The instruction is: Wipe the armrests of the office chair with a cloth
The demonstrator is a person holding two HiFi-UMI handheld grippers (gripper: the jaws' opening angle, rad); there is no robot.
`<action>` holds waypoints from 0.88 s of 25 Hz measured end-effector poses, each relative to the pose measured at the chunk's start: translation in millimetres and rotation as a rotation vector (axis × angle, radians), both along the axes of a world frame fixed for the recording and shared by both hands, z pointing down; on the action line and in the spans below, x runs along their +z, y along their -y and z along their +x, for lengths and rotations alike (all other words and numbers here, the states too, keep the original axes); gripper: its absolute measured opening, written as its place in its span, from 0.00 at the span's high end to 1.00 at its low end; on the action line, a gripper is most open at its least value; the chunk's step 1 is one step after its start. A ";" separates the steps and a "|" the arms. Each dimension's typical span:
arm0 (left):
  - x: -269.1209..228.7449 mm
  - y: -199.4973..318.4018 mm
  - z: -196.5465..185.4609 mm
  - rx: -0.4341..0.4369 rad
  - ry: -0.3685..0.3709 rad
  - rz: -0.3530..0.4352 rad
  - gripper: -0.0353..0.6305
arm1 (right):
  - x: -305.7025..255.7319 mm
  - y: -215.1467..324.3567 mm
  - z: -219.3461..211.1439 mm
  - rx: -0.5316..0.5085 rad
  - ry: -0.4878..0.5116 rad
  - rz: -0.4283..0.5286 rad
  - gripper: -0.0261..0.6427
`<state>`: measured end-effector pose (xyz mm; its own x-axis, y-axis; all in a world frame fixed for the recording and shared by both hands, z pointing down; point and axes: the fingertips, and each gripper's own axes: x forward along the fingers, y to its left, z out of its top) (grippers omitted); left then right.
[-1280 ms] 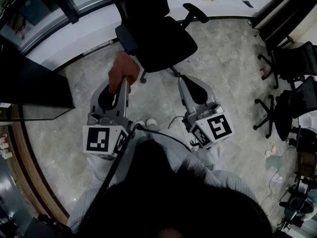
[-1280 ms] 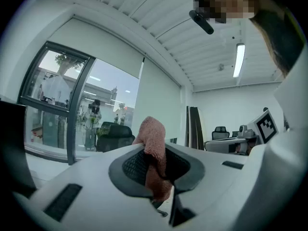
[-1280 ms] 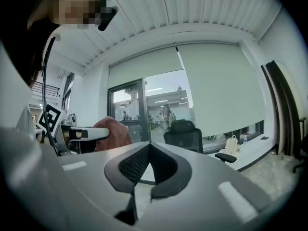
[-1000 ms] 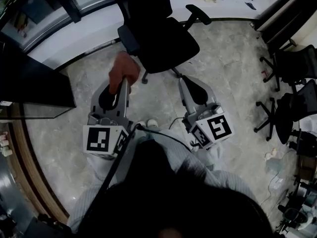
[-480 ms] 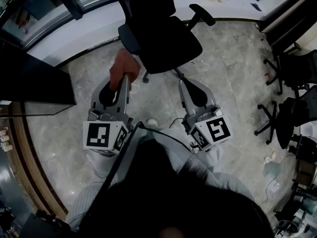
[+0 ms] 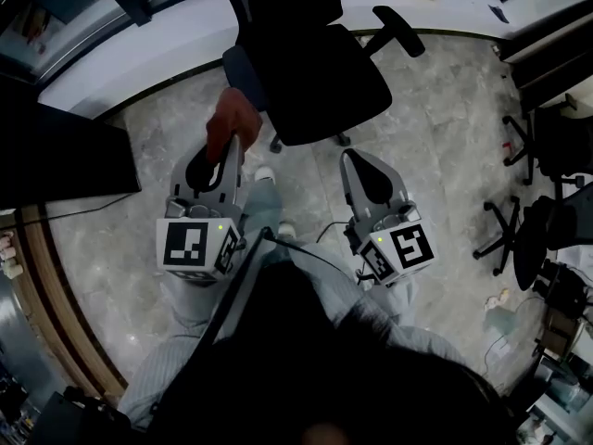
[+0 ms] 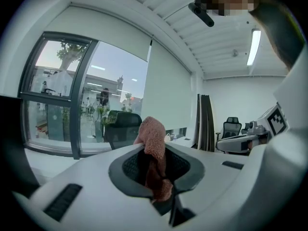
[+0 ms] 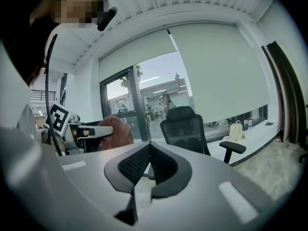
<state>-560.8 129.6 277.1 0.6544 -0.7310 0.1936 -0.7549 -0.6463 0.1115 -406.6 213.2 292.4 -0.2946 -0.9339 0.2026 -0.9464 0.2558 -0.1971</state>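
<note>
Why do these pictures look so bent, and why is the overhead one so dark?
Head view: dim and underexposed, the black office chair nearly featureless. Left gripper view: fisheye bows the dark window frame; the reddish-brown terry cloth in the left claw looks slightly soft. Right gripper view: same bulge, right claw shut on nothing.

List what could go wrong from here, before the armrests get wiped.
1. The cloth is pinched in the left gripper with a loose bunch past the tips; wiping pressure could drag it out.
2. The office chair stands on a smooth floor, and the right gripper is shut, empty and away from it, so the chair may roll or swivel off.
</note>
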 end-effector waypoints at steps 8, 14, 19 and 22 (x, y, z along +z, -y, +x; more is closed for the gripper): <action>24.1 136.1 2.2 -0.011 0.092 -0.033 0.86 | 12.2 132.7 7.6 -0.033 0.006 -0.033 0.96; 85.9 222.1 10.9 0.029 0.215 -0.110 0.86 | 39.6 207.5 -3.4 -0.064 0.040 -0.096 0.96; 148.0 268.1 24.5 0.041 0.294 -0.219 0.86 | 65.3 232.3 -0.2 -0.093 0.071 -0.160 0.96; 182.2 299.3 26.1 0.037 0.379 -0.258 0.86 | 79.7 238.6 3.0 -0.108 0.077 -0.210 0.96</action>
<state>-534.7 -169.7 459.3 0.5270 -0.6047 0.5972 -0.7505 -0.6609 -0.0070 -403.6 -25.5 372.0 -0.4126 -0.8360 0.3618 -0.8959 0.3007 -0.3271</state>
